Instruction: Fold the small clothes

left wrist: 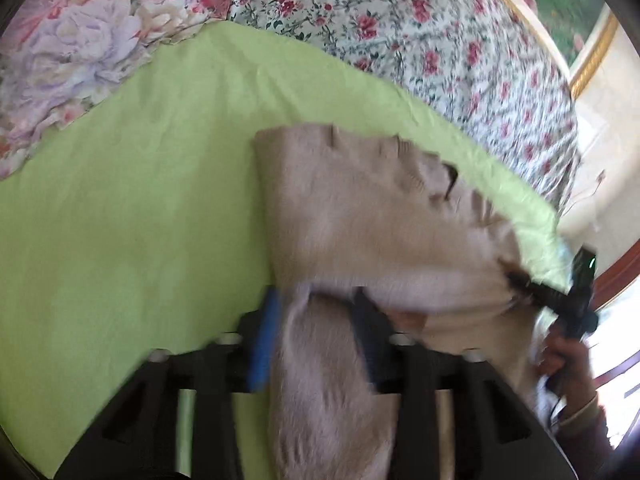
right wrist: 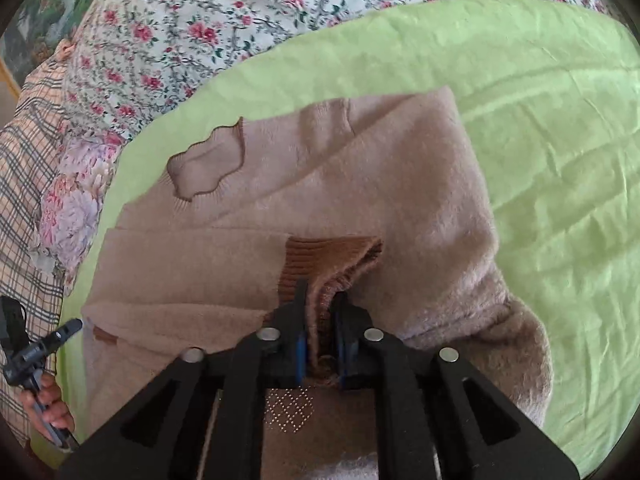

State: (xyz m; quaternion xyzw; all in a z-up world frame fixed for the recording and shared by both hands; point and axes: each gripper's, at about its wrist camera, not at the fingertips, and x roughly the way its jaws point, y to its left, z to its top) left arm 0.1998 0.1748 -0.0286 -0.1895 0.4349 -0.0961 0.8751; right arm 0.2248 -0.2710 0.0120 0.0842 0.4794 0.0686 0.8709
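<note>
Beige sweater (right wrist: 360, 184) is being pinched at its ribbed hem by the right gripper (right wrist: 322, 308); fabric is being held between the spread jaws of the left gripper (left wrist: 316, 312) on green sheet (left wrist: 120, 200).

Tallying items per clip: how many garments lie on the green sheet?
1: a beige sweater spread across the green sheet, its brown ribbed edge pinched in the right claw. Others may be hidden beneath it or out of frame.
</note>
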